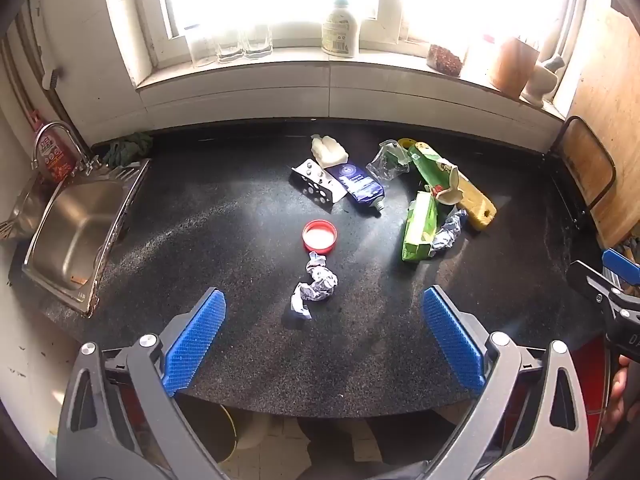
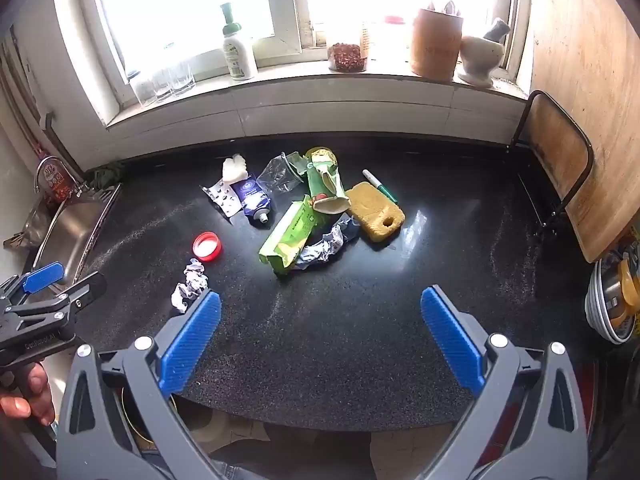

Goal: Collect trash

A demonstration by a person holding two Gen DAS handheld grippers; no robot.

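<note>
Trash lies on the black countertop (image 1: 200,240). A crumpled foil wad (image 1: 314,289) lies nearest, just ahead of my open, empty left gripper (image 1: 324,312); it also shows in the right wrist view (image 2: 190,284). A red lid (image 1: 319,237) (image 2: 207,245) sits beyond it. Farther back lie a blister pack (image 1: 318,185), a blue tube (image 1: 358,189), a green carton (image 1: 419,232) (image 2: 294,234), crumpled foil (image 2: 328,246), a clear plastic cup (image 2: 280,176) and a yellow sponge (image 2: 376,212). My right gripper (image 2: 320,312) is open and empty above the counter's front.
A steel sink (image 1: 76,224) with a tap is at the left. A windowsill at the back holds glasses, a soap bottle (image 1: 340,30), jars and a mortar (image 2: 480,56). A wooden board (image 2: 556,152) stands at the right. Stacked bowls (image 2: 612,304) sit at the far right.
</note>
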